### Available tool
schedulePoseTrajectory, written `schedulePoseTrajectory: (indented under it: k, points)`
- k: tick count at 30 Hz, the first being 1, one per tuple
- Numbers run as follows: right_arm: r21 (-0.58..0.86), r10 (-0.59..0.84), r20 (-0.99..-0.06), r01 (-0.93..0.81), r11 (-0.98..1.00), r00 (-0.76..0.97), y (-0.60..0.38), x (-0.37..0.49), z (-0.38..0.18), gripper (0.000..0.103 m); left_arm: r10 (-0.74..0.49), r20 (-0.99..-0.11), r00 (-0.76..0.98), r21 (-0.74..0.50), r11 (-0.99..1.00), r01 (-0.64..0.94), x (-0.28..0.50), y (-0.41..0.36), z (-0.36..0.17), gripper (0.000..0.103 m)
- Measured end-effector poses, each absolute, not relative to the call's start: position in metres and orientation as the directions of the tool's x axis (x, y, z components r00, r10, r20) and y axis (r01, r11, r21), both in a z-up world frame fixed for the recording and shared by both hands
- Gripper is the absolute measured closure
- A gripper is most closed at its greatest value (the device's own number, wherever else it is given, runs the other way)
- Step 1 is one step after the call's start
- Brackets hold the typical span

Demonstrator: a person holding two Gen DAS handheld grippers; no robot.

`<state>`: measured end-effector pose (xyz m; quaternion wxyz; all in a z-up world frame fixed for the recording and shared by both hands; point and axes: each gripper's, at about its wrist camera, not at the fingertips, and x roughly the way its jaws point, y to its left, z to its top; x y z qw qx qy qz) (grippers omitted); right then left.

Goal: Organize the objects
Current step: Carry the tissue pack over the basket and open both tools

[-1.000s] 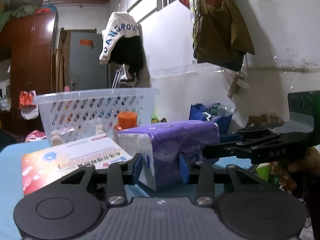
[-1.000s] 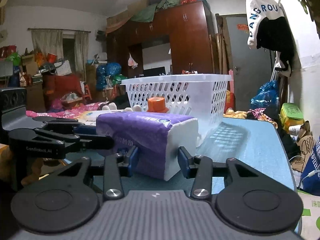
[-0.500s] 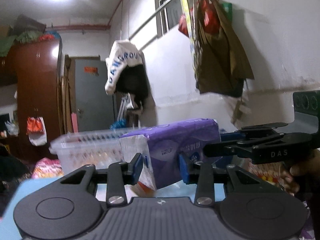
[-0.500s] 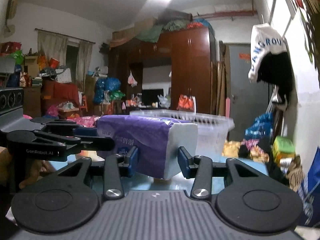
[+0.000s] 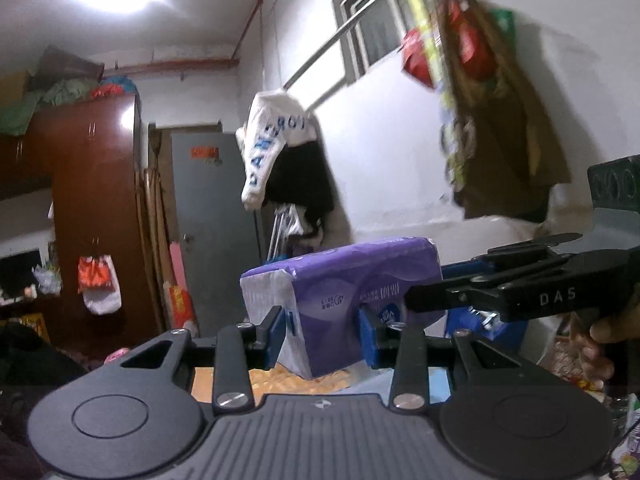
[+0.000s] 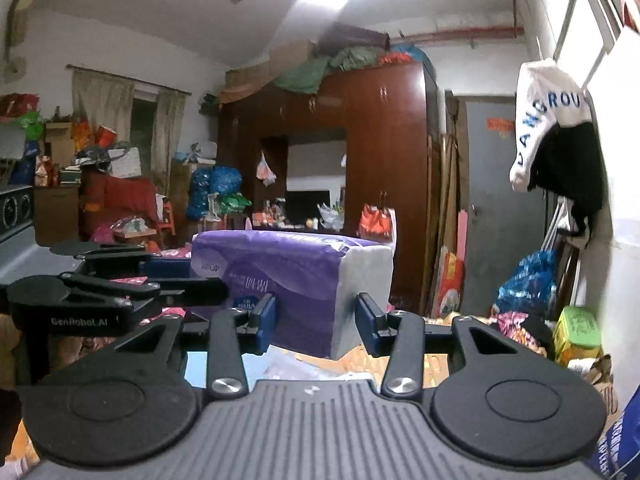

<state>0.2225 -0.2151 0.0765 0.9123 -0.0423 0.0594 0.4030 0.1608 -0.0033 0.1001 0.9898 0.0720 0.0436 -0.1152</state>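
Observation:
A purple and white pack of tissues [image 5: 340,288] is held up in the air between both grippers. My left gripper [image 5: 324,334] is shut on one end of the pack. My right gripper [image 6: 316,322] is shut on the other end, which also shows in the right wrist view [image 6: 296,276]. Each gripper appears in the other's view: the right one [image 5: 520,296] at the right, the left one [image 6: 100,300] at the left. The white basket and the table are out of view below.
A brown wardrobe [image 6: 384,184] and a grey door [image 5: 212,232] stand ahead. A white and black garment [image 5: 284,160] hangs on the right wall. Bags [image 5: 492,104] hang from a rail near the window. An orange patterned surface [image 5: 288,380] shows below the pack.
Both grippers have lifted the tissue pack well up from the table. The basket, the box and the orange-capped bottle have dropped out of view, and the ceiling light has come into view.

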Motion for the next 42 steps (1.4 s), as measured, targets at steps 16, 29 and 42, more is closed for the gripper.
schedulePoseTrajectory:
  k: [16,29,42]
  points:
    - [0.057,0.633,-0.367,-0.663,0.747,0.681,-0.193,0.284,0.045,0.057,-0.216,-0.344,0.914,0.073,0.964,0.256,0.268,0.019,0.072,0.06]
    - [0.034,0.597,-0.399,-0.64,0.768,0.696,-0.187,0.298,0.049,0.056,-0.2,-0.406,0.892,0.093,0.961,0.259,0.286,0.014,0.06,0.055]
    - [0.08,0.589,-0.305,-0.596,0.799,0.749,-0.209,0.267,0.068,0.0,-0.176,-0.28,0.944,0.155,0.962,0.225,0.223,0.019,0.084,0.015]
